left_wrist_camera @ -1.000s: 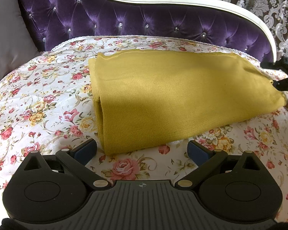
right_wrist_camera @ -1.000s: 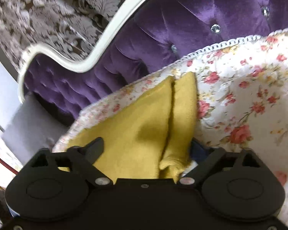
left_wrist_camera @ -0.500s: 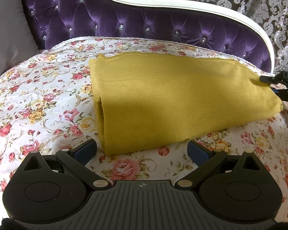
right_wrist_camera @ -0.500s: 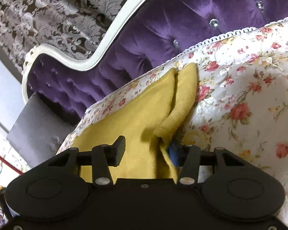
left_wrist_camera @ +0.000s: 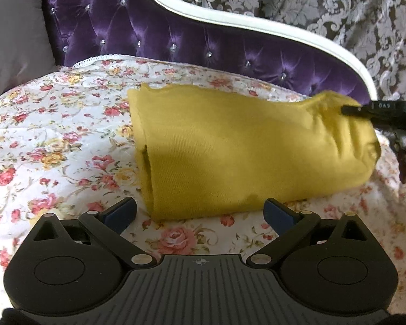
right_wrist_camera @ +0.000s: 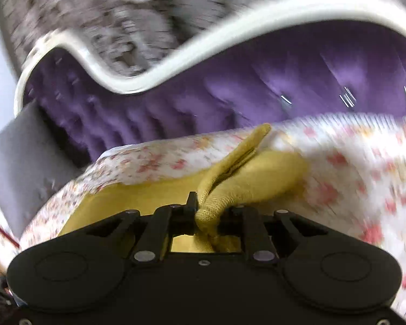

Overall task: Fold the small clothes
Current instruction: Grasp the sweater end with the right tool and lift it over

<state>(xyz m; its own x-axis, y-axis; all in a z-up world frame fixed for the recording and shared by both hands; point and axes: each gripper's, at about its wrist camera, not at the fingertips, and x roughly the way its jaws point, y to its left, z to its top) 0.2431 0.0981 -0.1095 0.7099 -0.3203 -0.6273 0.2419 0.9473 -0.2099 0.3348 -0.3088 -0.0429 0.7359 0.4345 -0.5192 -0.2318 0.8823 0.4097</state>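
While our right gripper [right_wrist_camera: 207, 211], its jaws just closing, pinches the mustard garment's [left_wrist_camera: 243, 151] end off the floral cover [left_wrist_camera: 54, 135], our left gripper [left_wrist_camera: 200, 214] waits spread; we judge folding half done.

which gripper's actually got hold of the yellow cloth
The right gripper: its jaws have just closed on the yellow cloth at its end. The left gripper hangs open, apart from it.

yellow garment [left_wrist_camera: 243, 149]: 1 | gripper: 2 – left gripper [left_wrist_camera: 200, 214], right gripper [right_wrist_camera: 211, 211] | grey cushion [left_wrist_camera: 13, 40]: 1
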